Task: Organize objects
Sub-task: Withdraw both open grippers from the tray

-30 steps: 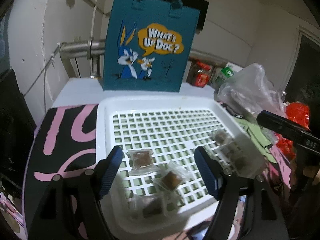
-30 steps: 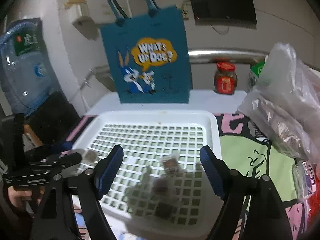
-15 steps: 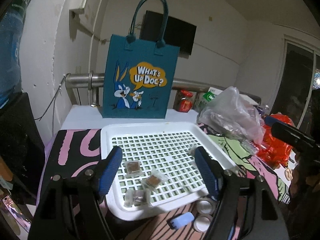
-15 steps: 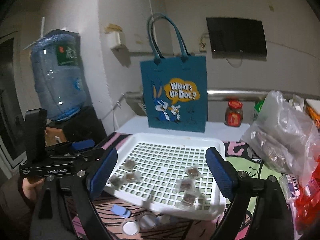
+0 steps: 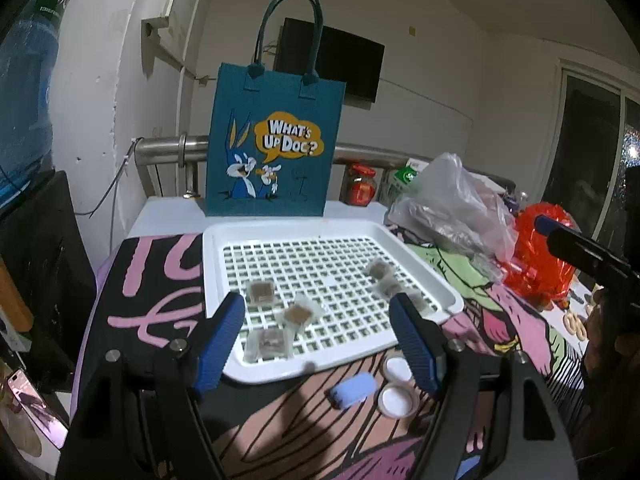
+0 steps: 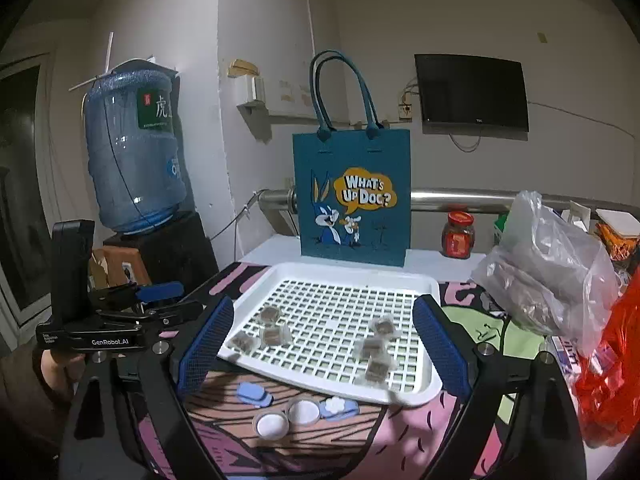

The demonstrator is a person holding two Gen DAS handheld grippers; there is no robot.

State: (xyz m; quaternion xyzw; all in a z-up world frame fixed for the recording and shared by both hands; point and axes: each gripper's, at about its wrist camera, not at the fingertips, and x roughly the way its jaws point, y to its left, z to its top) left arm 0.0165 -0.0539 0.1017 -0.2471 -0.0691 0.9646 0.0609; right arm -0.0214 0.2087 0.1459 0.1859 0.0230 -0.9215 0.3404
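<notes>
A white tray (image 5: 420, 258) sits mid-frame on the cartoon-printed worktop (image 5: 160, 280), holding six clear packets with brown squares. In the left wrist view three packets (image 5: 276, 320) lie at the tray's lower left, between and just above the fingertips of the left gripper (image 5: 318, 344); three more packets (image 5: 386, 280) lie toward the tray's right side. The left gripper is spread wide and holds nothing. In the right wrist view the right gripper (image 6: 324, 344) is also spread wide and empty, its fingers framing the tray's near edge, with one packet cluster (image 6: 264, 330) at lower left of the tray and the other (image 6: 376, 350) at lower right. Below the tray, on the worktop, lie two round white lids (image 6: 288, 418) and two small blue pieces (image 6: 254, 394). A blue tote (image 5: 276, 148) stands upright behind the tray. A clear bag (image 5: 452, 204) lies at right, a red jar (image 6: 458, 236) beside it.

Compared with a second ago, both grippers have pulled back and up: the tray looks smaller, its near edge and the lids are now in view, and both grippers are as wide apart as before.
</notes>
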